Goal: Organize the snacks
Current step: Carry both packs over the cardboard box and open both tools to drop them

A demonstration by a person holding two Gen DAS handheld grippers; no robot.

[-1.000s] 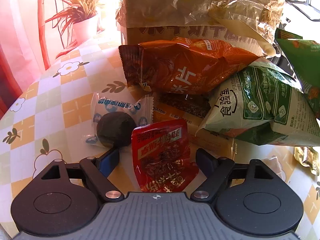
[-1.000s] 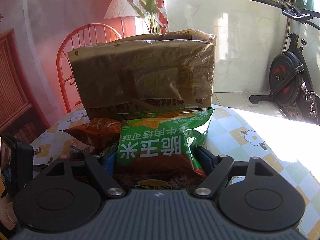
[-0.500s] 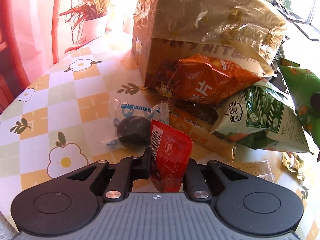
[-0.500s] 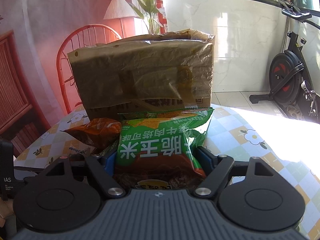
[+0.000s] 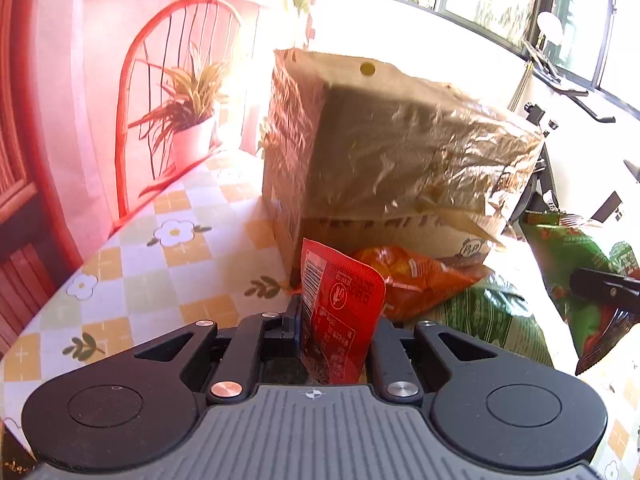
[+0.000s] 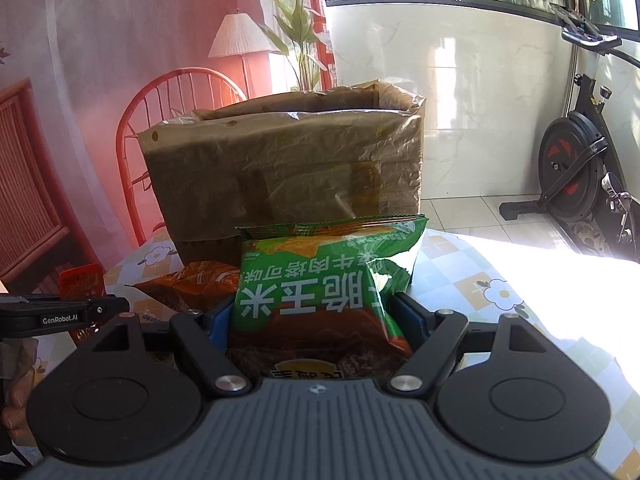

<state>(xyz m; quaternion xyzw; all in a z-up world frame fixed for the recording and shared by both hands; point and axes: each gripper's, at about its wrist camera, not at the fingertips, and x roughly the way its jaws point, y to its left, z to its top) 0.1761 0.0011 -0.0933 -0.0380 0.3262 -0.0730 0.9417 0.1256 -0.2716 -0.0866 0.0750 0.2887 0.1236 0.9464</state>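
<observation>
Two packets are now off the table, one in each gripper. On our left, the left gripper [image 5: 338,328] has just been closing, and its jaws are now clamped on the small red packet [image 5: 340,312], which stands upright between them. A second ago that packet lay flat on the checked tablecloth [image 5: 132,264] with the jaws wide on either side of it. Since then we have lifted it clear of the pile, and the view now looks toward the brown paper bag [image 5: 384,148] rather than down at the table. The orange bag [image 5: 416,280] and a green-and-white bag [image 5: 488,316] remain on the table at the foot of the paper bag.

On our right, nothing has changed: the right gripper [image 6: 316,316] holds the large green corn-snack bag [image 6: 320,280] between widely spread jaws, facing the same paper bag [image 6: 280,168], whose open top shows above it.

We judge the pick-up to be done on both sides. What remains is carrying each packet over the bag's rim and letting go, the small red one probably first.
</observation>
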